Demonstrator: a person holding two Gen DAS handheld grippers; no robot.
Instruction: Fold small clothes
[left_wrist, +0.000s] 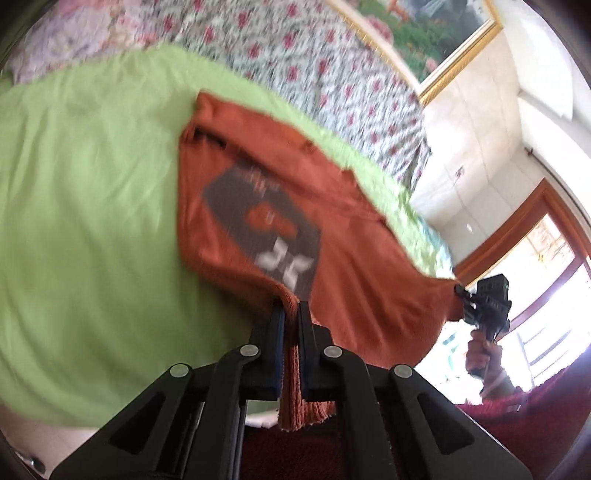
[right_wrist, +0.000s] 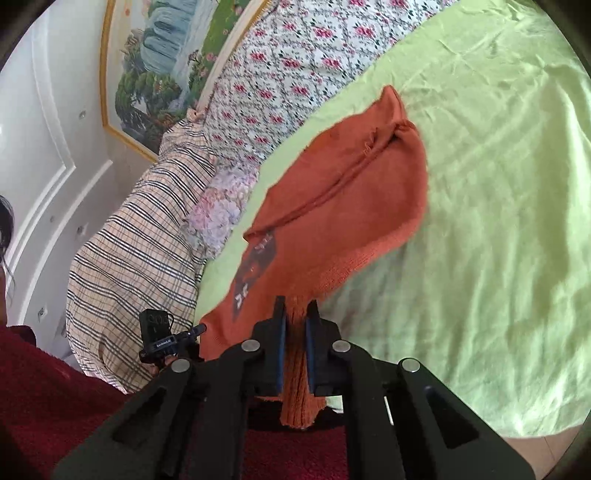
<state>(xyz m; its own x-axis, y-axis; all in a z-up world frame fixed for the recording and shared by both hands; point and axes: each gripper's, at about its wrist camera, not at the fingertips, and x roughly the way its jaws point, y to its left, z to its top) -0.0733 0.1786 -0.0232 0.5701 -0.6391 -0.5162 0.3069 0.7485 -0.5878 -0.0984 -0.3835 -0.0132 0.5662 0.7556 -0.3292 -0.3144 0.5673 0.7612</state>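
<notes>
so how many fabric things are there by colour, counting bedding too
orange: 1, the knit sweater
green: 1, the sheet
red-flowered: 1, the quilt
plaid: 1, the checked blanket
pale lilac floral: 1, the cloth
total: 5

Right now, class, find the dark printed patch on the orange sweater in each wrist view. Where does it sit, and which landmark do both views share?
Left wrist view: dark printed patch sits mid-frame, above the left gripper.
Right wrist view: the patch sits left of centre, near the right gripper.
Shared landmark: the framed landscape painting.
</notes>
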